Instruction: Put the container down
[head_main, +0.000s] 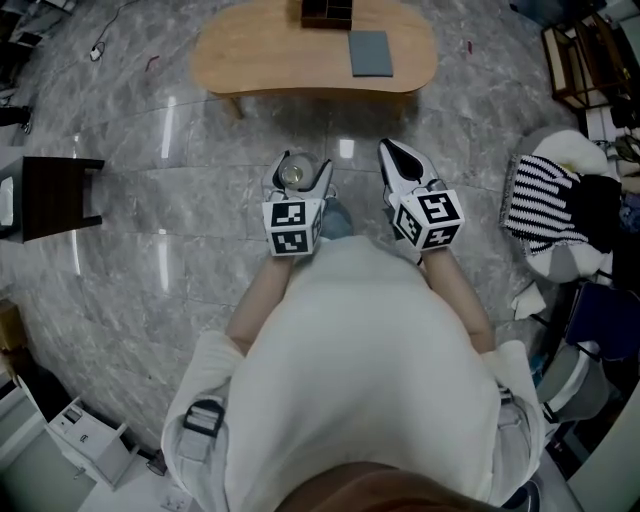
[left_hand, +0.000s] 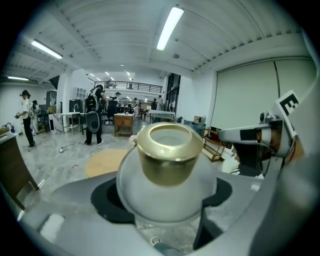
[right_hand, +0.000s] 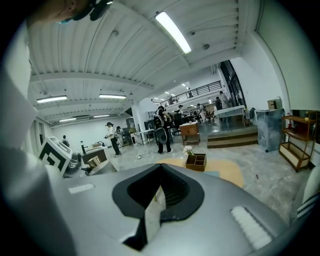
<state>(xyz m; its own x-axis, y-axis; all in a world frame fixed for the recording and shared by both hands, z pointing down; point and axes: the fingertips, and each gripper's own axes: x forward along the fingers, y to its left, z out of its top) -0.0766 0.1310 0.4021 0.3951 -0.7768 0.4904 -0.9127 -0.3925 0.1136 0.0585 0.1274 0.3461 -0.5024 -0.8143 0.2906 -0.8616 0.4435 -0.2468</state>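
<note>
Ahead of you, a light wooden table (head_main: 250, 55) stands on the gray marble floor (head_main: 150, 260). A dark compartment box (head_main: 326, 12) sits at the table's far edge, with a flat gray pad (head_main: 370, 52) just beside it toward the right end. A dark stool (head_main: 55, 195) stands to your left and a striped cloth (head_main: 540, 205) lies to your right.

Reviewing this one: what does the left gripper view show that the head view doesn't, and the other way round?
Only the left gripper view: the container close up, gold-necked and frosted, pressed between the jaws of the left hand-held gripper; people standing far back; a ceiling light. Only the head view: a grey mat on the wooden table, a dark stool, a striped cloth. Both: the container, the table, the right hand-held gripper.
</note>
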